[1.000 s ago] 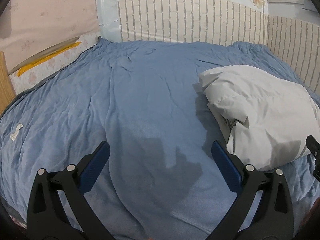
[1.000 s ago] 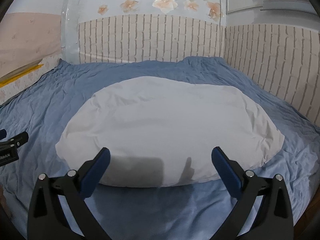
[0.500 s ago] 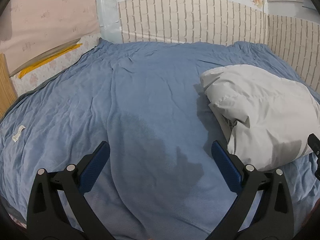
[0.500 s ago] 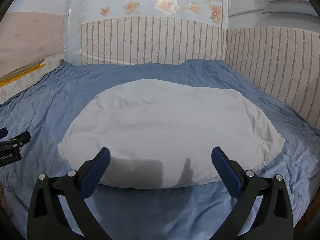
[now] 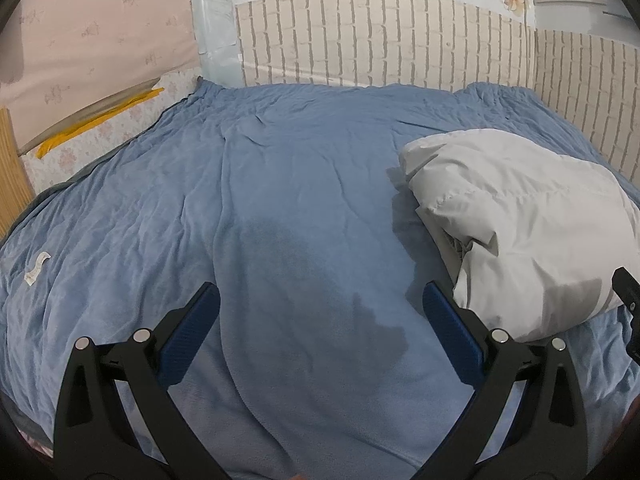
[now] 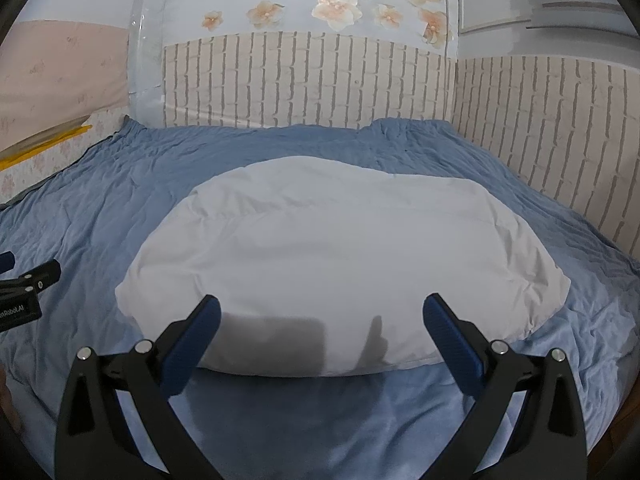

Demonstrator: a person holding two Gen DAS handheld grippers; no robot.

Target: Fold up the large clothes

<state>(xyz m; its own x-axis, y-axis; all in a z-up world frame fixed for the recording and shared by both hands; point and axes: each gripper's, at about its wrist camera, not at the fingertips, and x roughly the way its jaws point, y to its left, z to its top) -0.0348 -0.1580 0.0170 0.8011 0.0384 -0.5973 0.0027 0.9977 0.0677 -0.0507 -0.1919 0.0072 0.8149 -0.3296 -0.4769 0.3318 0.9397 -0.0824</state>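
Note:
A puffy off-white padded garment (image 6: 340, 264) lies folded in a thick bundle on the blue bedspread (image 6: 100, 208). In the left wrist view it (image 5: 520, 220) sits at the right. My right gripper (image 6: 320, 320) is open and empty, hovering above the garment's near edge. My left gripper (image 5: 320, 312) is open and empty over bare bedspread (image 5: 280, 200), left of the garment. The left gripper's side shows at the left edge of the right wrist view (image 6: 28, 284). The right gripper's edge shows at the right in the left wrist view (image 5: 628, 300).
Brick-pattern panels (image 6: 304, 80) line the wall behind the bed and along its right side (image 6: 560, 140). A pink board (image 5: 92, 52) and a yellow strip (image 5: 96, 124) stand at the left. A small white tag (image 5: 36, 268) lies on the bedspread.
Both views have tilted up a little, so the garment and bed sit slightly lower in frame. Both grippers stay open and empty.

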